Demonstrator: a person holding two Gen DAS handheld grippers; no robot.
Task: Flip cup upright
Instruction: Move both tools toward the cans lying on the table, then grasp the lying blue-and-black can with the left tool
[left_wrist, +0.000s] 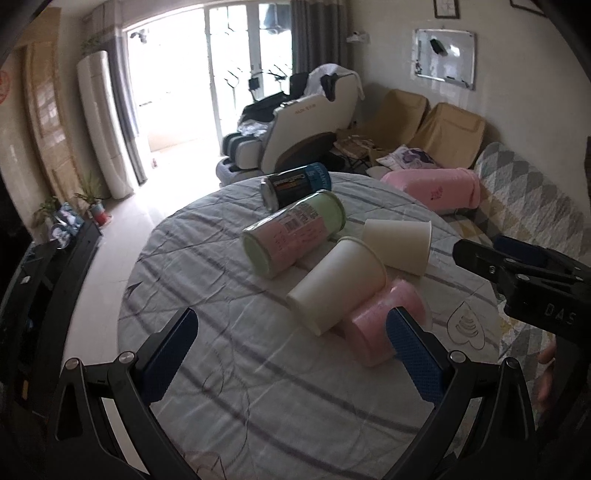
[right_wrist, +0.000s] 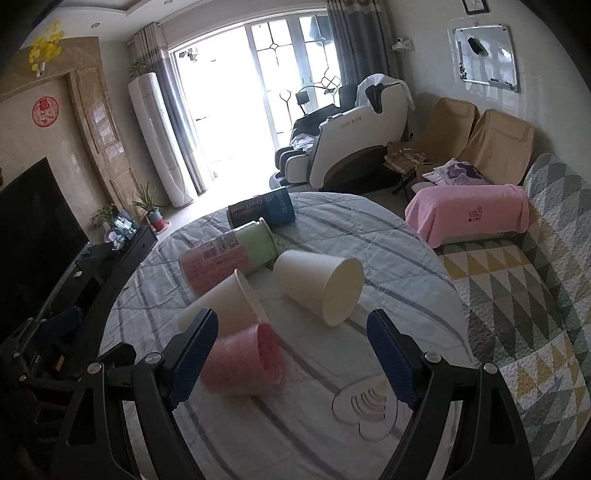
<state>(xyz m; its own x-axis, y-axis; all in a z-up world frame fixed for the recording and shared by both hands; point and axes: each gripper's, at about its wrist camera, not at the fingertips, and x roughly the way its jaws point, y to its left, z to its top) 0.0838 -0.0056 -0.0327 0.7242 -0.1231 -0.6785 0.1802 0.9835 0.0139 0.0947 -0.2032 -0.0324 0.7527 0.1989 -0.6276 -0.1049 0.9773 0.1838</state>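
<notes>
Several cups lie on their sides on the cloth-covered round table (left_wrist: 229, 369): a pink plastic cup (left_wrist: 380, 325) (right_wrist: 240, 365), a white paper cup (left_wrist: 338, 284) (right_wrist: 225, 302) leaning on it, and a second white paper cup (left_wrist: 400, 245) (right_wrist: 317, 286). A pink-and-green cup (left_wrist: 291, 232) (right_wrist: 229, 254) and a black-and-blue can (left_wrist: 295, 184) (right_wrist: 262, 210) also lie on their sides farther back. My left gripper (left_wrist: 291, 354) is open and empty, short of the pink cup. My right gripper (right_wrist: 291, 358) (left_wrist: 517, 273) is open and empty, with the pink cup by its left finger.
A quilted sofa (right_wrist: 524, 295) with a pink towel (right_wrist: 469, 214) runs along the table's right side. A massage chair (right_wrist: 343, 140) stands beyond the table. A TV stand (right_wrist: 74, 280) is on the left.
</notes>
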